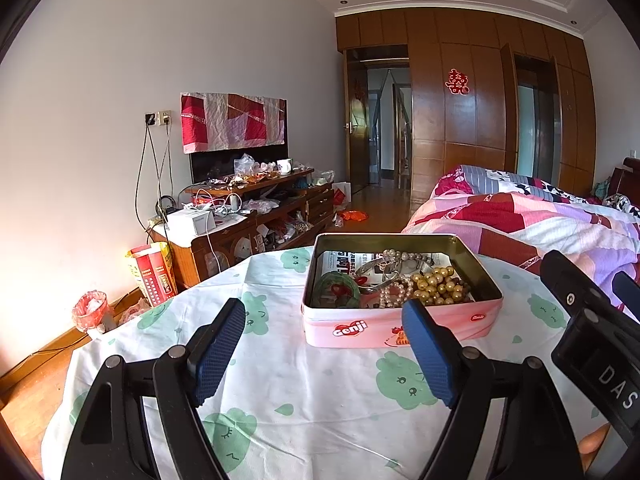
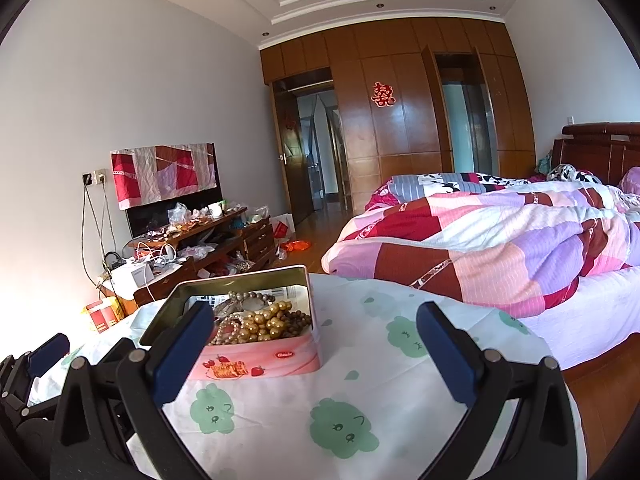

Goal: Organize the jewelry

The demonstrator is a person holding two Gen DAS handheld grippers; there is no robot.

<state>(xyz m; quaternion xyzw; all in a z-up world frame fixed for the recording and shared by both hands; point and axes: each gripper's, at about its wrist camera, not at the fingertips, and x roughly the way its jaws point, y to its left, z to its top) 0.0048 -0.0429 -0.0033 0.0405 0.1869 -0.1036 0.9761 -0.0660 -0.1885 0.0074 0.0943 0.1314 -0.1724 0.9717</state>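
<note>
Left wrist view had the open pink rectangular metal tin sitting dead ahead of the left gripper, just past its blue fingertips, on the round table under the white cloth with green cartoon prints. All the jewelry I could see was piled inside it: a gold bead strand, a small pearl bracelet, a silver bangle, a green ring-shaped piece with a red heart, all on printed paper lining that probably kept things from scratching the metal. My guess is the lid was off so pieces could go straight in or come out.

The left gripper's jaws were spread wide with nothing between them. Same for the right gripper, which had the tin ahead and off to its left, partly behind its left finger. Both hung back just above the cloth.

Honestly this fits either a sort about to start or everything already dropped in the tin, can't tell which.
</note>
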